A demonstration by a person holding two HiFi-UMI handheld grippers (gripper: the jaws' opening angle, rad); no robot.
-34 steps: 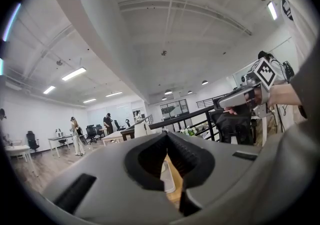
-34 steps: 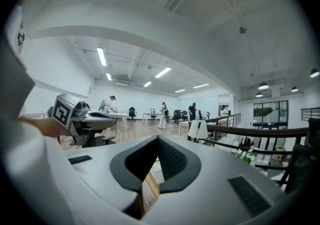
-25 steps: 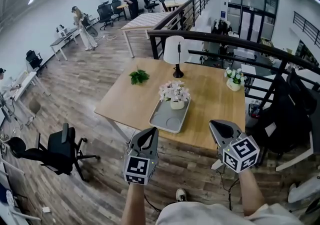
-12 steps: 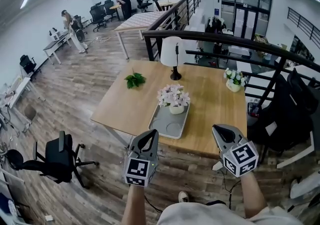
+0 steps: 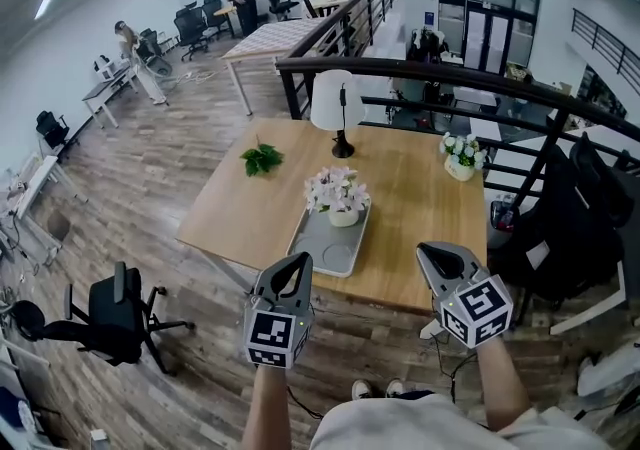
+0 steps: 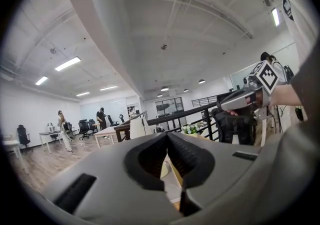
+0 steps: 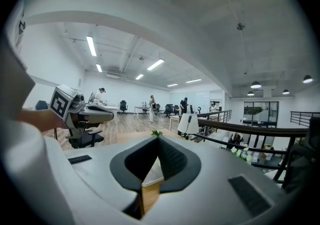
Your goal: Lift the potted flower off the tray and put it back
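Note:
The potted flower (image 5: 338,196), pale pink and white blooms in a white pot, stands at the far end of the grey tray (image 5: 322,247) on the wooden table (image 5: 420,208). My left gripper (image 5: 296,262) hovers short of the table's near edge, just in front of the tray, jaws shut and empty. My right gripper (image 5: 433,252) is held level to the right over the table's near edge, also shut on nothing. Each gripper view looks along closed jaws: the left gripper (image 6: 166,136) and the right gripper (image 7: 157,139). The flower is hidden behind the jaws there.
A white table lamp (image 5: 338,108), a green sprig (image 5: 260,158) and a second small flower pot (image 5: 460,156) stand further back on the table. A black railing (image 5: 480,83) runs behind. A black office chair (image 5: 110,308) is at left, dark bags (image 5: 560,228) at right.
Both grippers have edged a little toward the table, still shut. The person has stepped nearer; both shoes now show at the bottom.

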